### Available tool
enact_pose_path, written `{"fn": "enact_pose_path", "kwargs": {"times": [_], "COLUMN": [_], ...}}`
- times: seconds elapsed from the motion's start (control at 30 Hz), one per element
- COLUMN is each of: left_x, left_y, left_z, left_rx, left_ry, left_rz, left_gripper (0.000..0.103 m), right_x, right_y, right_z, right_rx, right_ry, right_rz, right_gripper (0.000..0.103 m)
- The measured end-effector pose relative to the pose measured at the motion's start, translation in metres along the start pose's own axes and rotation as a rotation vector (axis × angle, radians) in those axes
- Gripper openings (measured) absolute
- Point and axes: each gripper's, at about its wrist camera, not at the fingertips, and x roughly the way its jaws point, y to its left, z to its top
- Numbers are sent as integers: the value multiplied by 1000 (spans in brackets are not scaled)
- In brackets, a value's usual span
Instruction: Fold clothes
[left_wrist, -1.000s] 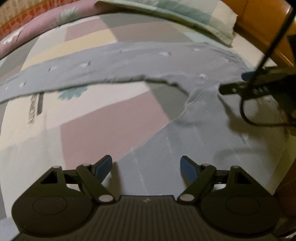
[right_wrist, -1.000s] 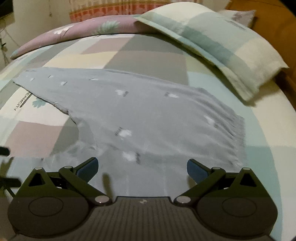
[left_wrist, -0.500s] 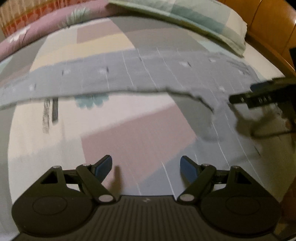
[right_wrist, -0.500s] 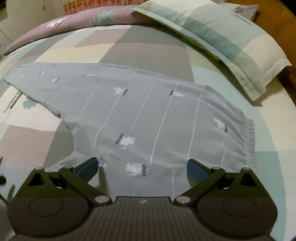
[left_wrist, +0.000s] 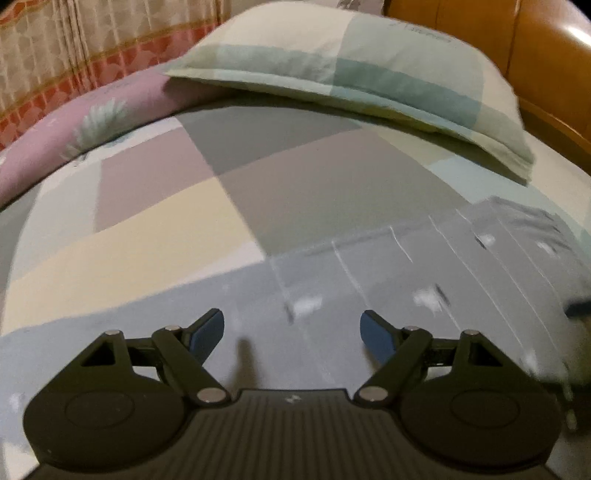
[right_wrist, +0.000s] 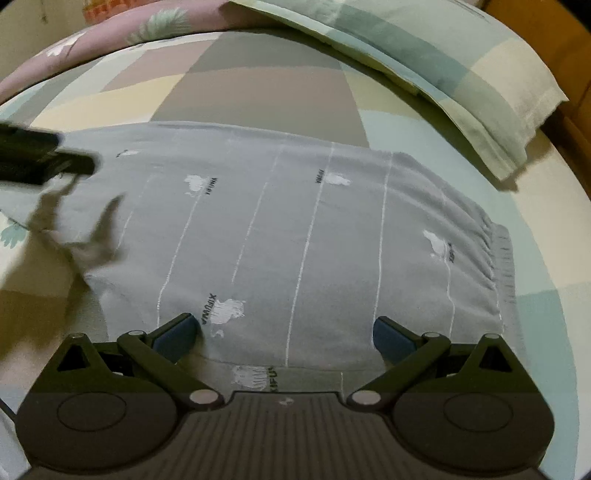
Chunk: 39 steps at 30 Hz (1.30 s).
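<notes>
Grey trousers lay flat on the bed, both tongs wide open and holding nothing.

The grey trousers (right_wrist: 295, 236) filled the middle of the right-wrist frame, their long axis running left to right, waistband at right. The right gripper (right_wrist: 284, 332) sat at their lower edge, nearer the waistband; the left gripper (left_wrist: 291, 332) hovered over the leg end.
</notes>
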Motion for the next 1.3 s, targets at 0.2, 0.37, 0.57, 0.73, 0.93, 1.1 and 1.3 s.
{"fn": "enact_pose_path", "kwargs": {"times": [0.2,0.37,0.57,0.73,0.93,1.1,1.3], "left_x": [45,57,48,16,20,32,8], "left_y": [-4,8,23,39,60,75,69], "left_z": [13,19,26,11,-16,-11,-5], "left_rx": [-41,-75,-118,-117,-115,-169,-169], "left_ry": [47,36,34,14,99,95,59], "left_rz": [13,-21,-66,-50,37,94,45], "left_gripper": [87,97,92,93,93,94,93], "right_x": [3,8,8,10,9,9,-4], "right_y": [1,2,2,2,4,4,-2], "right_z": [2,0,1,4,4,4,-3], "right_rx": [38,60,69,73,79,82,108], "right_ry": [4,-7,-6,16,14,9,-2], "right_rz": [-25,-35,-43,-42,-46,-49,-55], "right_gripper": [103,103,103,103,103,103,103]}}
